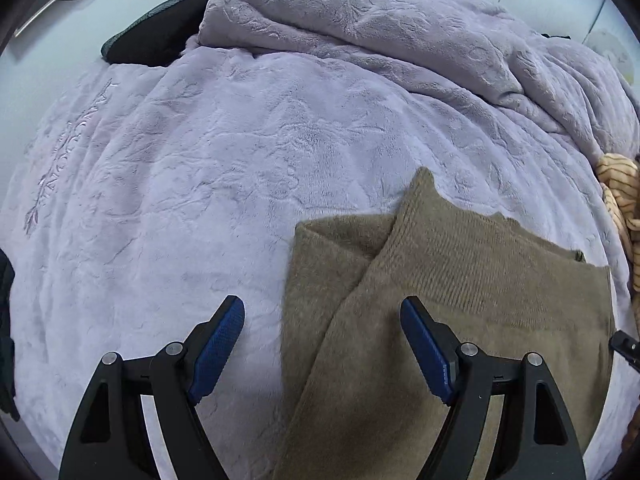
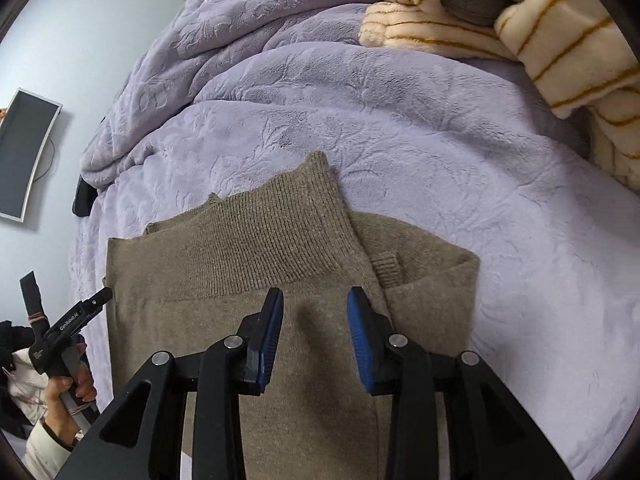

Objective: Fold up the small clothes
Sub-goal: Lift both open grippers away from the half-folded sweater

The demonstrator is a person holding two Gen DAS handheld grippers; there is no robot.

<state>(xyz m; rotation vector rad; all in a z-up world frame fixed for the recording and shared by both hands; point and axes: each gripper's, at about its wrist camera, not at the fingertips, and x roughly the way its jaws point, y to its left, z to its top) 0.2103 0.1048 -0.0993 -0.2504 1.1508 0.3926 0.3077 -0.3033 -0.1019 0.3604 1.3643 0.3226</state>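
A brown knit sweater [image 1: 460, 280] lies partly folded on the lilac blanket [image 1: 240, 160], its ribbed part folded over the top. My left gripper [image 1: 322, 308] is wide open and empty, over the sweater's left edge. In the right wrist view the sweater [image 2: 260, 240] fills the lower middle. My right gripper [image 2: 316, 300] is open and empty just above the sweater's middle, below the ribbed band. The left gripper also shows in the right wrist view [image 2: 90, 304] at the sweater's left edge, held by a hand.
A cream striped fleece garment [image 2: 540, 40] is heaped at the back right, also in the left wrist view [image 1: 620, 200]. The blanket is bunched up at the back [image 1: 380, 32]. A dark cushion [image 1: 160, 32] lies back left. A monitor [image 2: 24, 152] hangs on the wall.
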